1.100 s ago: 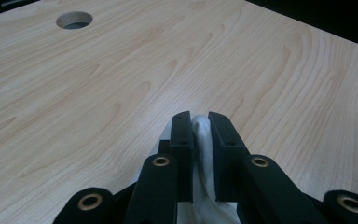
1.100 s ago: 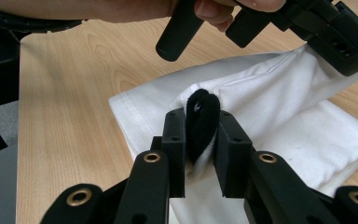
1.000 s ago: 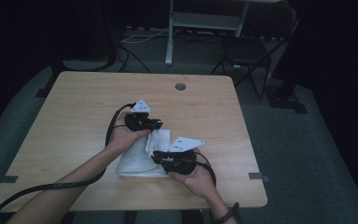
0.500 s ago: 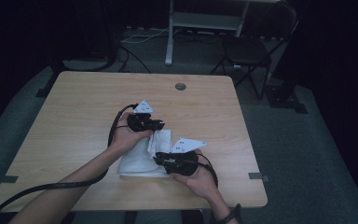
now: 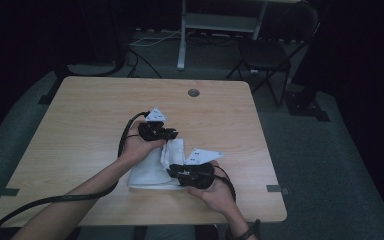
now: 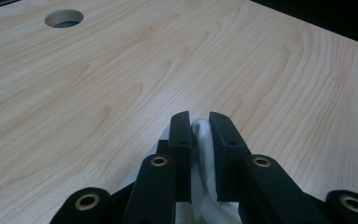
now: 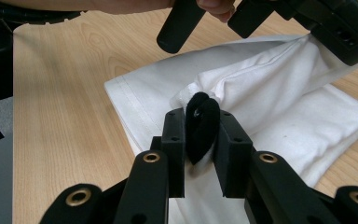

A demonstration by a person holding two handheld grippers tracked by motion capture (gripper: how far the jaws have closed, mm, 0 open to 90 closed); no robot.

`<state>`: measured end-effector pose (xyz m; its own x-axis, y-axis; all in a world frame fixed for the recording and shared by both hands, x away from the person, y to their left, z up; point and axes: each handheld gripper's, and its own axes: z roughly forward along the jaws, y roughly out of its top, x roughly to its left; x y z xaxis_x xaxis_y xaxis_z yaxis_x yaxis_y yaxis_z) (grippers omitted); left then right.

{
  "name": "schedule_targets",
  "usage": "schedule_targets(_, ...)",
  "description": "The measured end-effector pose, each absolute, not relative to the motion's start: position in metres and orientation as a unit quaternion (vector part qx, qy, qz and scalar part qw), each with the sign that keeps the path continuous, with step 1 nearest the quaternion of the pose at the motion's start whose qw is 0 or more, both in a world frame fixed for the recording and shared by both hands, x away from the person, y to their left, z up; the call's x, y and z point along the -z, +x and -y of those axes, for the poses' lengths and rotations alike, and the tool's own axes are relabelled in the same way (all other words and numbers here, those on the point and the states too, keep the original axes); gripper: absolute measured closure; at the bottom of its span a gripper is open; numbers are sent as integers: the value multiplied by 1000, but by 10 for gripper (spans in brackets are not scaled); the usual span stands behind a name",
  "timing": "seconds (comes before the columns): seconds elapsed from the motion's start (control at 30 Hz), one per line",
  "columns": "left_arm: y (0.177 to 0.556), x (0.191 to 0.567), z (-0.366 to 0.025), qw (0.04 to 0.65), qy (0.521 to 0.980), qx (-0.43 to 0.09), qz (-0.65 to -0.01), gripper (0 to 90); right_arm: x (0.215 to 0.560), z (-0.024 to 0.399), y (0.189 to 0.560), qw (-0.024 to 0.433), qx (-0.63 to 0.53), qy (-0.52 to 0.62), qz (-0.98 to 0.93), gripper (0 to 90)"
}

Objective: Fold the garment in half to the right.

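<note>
A dark room surrounds the wooden table, whose cable hole sits at twelve o'clock. Mid-table, the left gripper pinches the white cloth's upper edge. At five o'clock, the right gripper pinches a cloth fold. No legible writing.

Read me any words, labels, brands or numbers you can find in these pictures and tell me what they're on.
No text can be read.
Small dark marks on the grey plate of the left tongs: too small to read.
Small dark marks on the grey plate of the right tongs: too small to read.
White cloth and table: no print.
</note>
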<state>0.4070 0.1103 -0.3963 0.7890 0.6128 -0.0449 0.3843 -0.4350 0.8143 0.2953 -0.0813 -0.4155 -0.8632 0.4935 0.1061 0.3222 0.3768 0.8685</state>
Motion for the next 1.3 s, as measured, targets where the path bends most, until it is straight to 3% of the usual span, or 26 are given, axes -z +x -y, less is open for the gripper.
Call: schedule_targets(1.3, 408, 402, -103, 438, 839, -127, -297, 785, 425, 92, 295, 78, -486, 258, -832, 753)
